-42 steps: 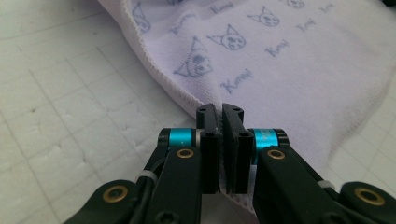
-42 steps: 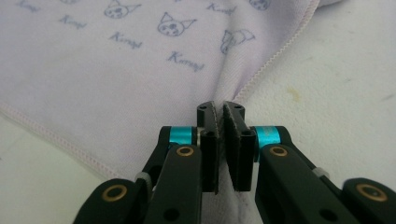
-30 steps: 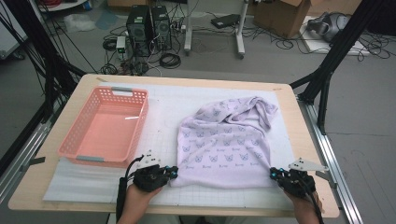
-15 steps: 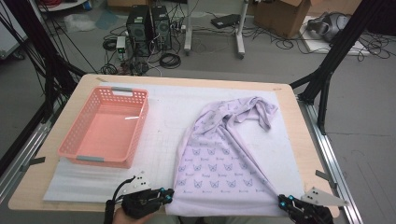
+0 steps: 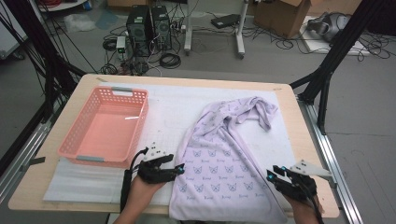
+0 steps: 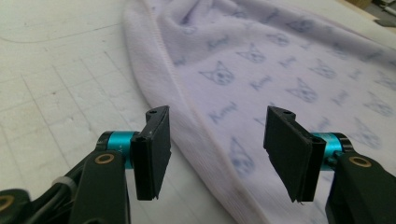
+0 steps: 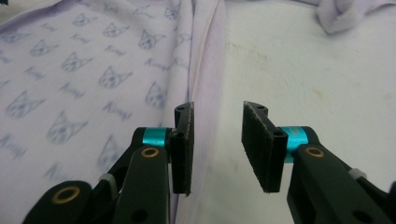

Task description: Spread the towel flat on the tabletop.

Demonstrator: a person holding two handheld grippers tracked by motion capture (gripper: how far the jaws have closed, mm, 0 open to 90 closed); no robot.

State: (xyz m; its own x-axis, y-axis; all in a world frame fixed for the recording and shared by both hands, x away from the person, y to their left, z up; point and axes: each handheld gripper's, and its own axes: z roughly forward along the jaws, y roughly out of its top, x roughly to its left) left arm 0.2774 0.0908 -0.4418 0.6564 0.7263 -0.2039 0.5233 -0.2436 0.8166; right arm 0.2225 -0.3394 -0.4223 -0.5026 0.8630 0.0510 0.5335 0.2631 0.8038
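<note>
A pale lilac fleece towel printed with cat faces [image 5: 224, 168] lies spread on the table's near right half, long axis running near to far, its near corners between the open, empty left claw [image 5: 180, 169] and right claw [image 5: 271, 176].

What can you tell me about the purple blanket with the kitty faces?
The blanket is soft-looking pale lilac fleece printed with small cat faces and words, with a stitched hem. Its near part lies spread flat on the white mat; its far end is bunched and twisted. It hangs slightly over the table's near edge. Both grippers sit open at its side edges, not gripping it.
</note>
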